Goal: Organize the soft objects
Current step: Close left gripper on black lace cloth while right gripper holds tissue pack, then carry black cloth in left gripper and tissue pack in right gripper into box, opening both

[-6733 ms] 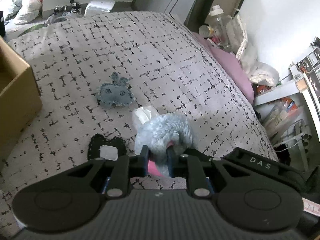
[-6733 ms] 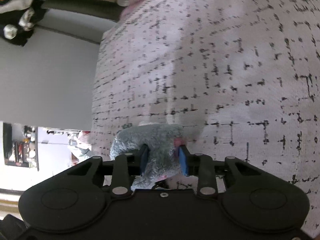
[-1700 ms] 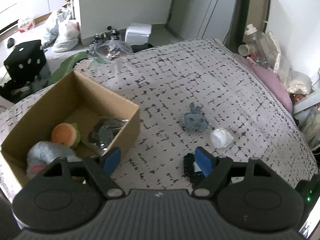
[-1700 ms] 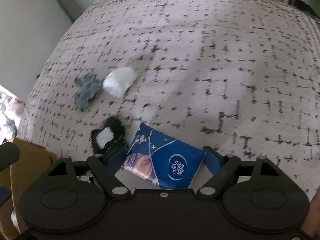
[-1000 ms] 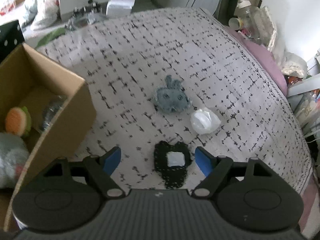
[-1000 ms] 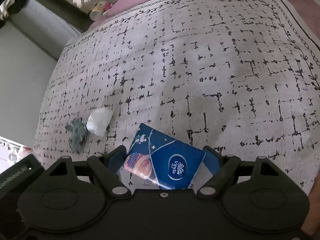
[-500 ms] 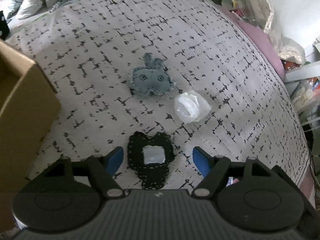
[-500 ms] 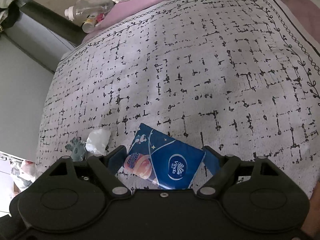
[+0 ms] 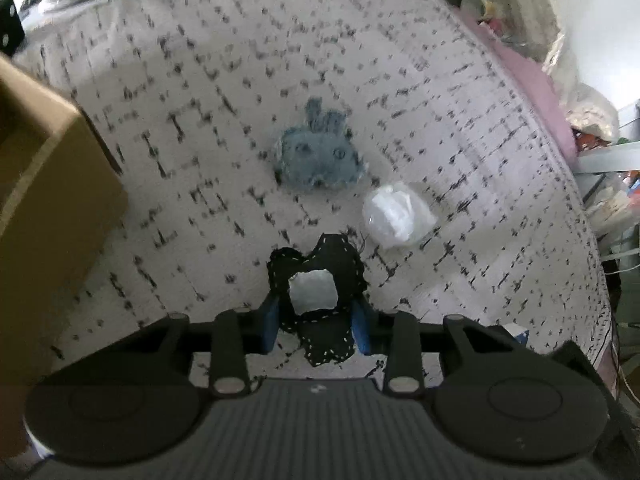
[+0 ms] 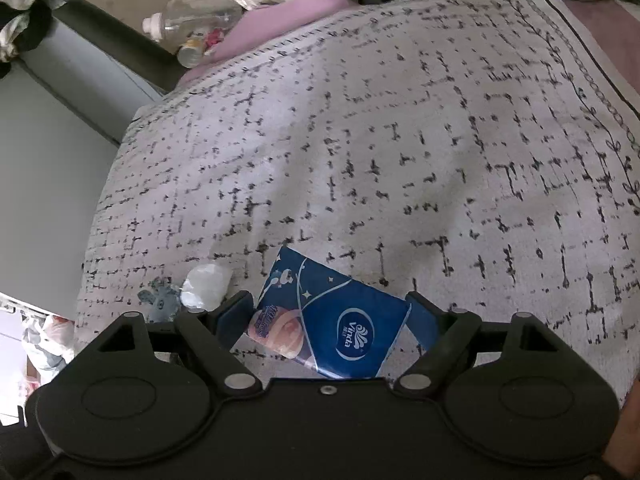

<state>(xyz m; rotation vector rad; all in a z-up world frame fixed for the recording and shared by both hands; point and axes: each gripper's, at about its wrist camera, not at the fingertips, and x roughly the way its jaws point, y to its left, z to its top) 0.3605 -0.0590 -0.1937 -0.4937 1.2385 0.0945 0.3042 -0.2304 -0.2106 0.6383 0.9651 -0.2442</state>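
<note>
Fingers: left gripper (image 9: 316,326) just closed, pinching black felt patch (image 9: 318,280) | right gripper (image 10: 330,326) clamps tissue pack (image 10: 332,328) | patch: light, floppy; grip mid-body

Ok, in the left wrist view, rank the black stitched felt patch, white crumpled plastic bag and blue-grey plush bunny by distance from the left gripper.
1. Black stitched felt patch, between the left gripper's fingers.
2. White crumpled plastic bag, ahead, right.
3. Blue-grey plush bunny, farther ahead.
</note>
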